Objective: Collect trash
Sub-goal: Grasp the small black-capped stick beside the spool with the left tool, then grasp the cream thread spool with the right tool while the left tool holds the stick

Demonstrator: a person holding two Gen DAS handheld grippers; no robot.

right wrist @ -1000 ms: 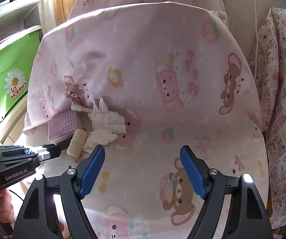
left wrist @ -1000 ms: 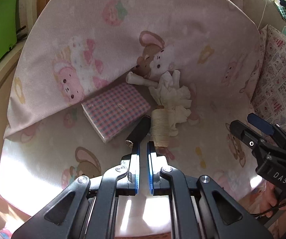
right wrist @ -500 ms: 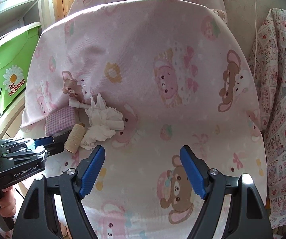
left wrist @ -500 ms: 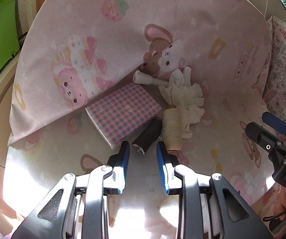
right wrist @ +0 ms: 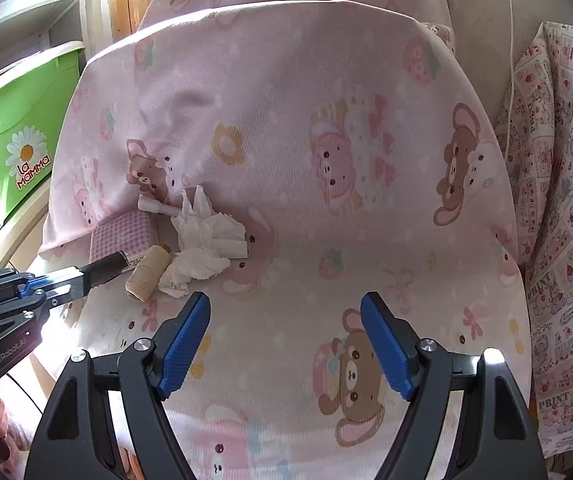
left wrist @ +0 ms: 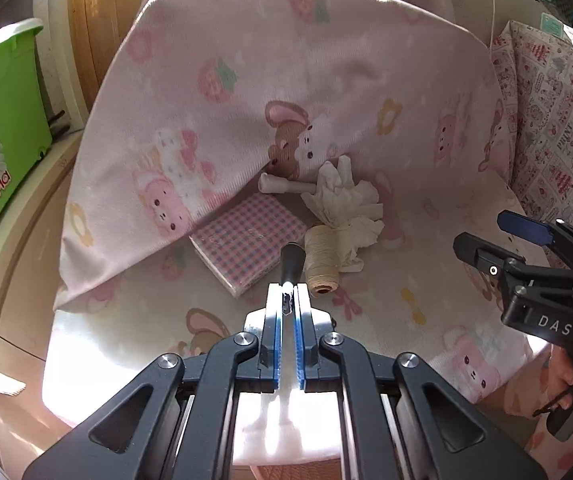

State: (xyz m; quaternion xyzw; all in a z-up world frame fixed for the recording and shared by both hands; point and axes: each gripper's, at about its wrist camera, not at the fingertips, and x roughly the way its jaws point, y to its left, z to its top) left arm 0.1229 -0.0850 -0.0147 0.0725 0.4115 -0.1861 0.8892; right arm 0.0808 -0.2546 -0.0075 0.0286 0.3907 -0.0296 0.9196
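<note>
both wrist views angled down, close over the pink cushion [left wrist: 386, 80], sharing the crumpled tissue [right wrist: 206, 236]

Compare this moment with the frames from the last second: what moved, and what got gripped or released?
The left gripper opened around the black spool, then its jaws closed on the spool's near end and lifted it slightly. The right gripper stayed open and still. The beige spool, crumpled tissue and checked packet kept their places.
</note>
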